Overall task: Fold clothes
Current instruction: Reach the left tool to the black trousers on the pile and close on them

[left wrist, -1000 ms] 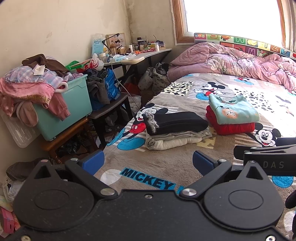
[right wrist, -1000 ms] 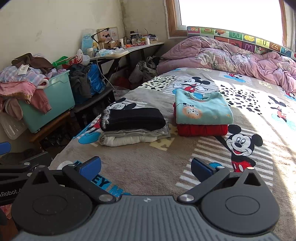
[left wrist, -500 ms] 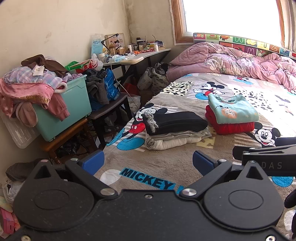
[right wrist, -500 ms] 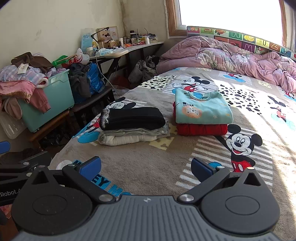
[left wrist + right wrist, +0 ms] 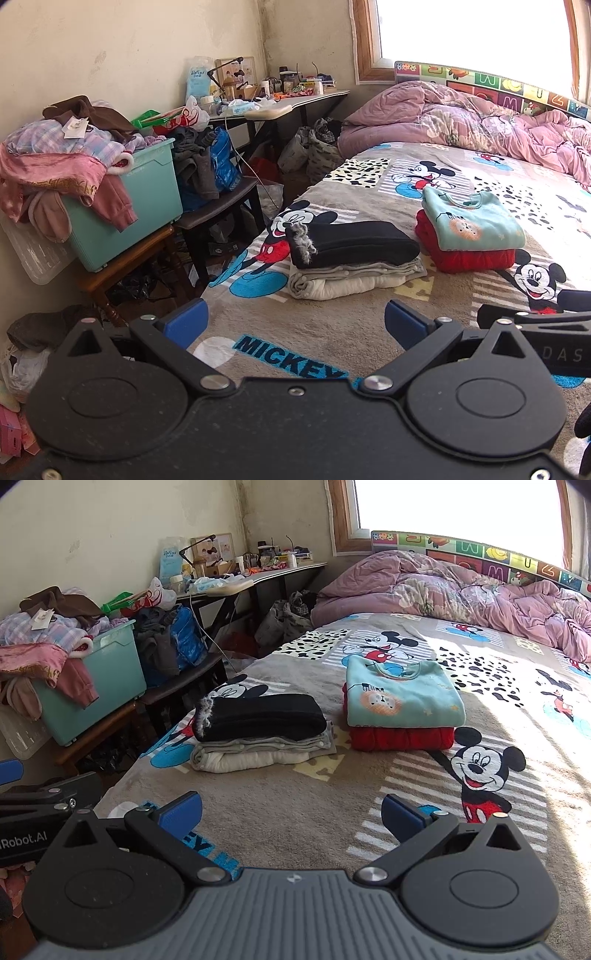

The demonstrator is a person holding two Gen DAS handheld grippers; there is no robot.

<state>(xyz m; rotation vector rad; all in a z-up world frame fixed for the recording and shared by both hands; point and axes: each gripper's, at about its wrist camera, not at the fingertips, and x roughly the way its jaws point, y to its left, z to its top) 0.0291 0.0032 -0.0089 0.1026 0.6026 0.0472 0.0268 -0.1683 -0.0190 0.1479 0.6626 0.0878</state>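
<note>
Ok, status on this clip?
Left hand-held gripper open, empty. Right hand-held gripper open, empty. Two folded stacks on bed. Nothing in the way.

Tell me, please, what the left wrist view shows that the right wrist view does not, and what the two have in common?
Only the left wrist view shows the whole blue "MICKEY" lettering on the blanket and the open left gripper from behind.

Only the right wrist view shows the open right gripper from behind, with a full Mickey print beyond it.

Both show the folded black garment on grey and cream clothes, the folded mint sweatshirt on a red one, the overflowing teal plastic bin and the crumpled pink duvet.
</note>
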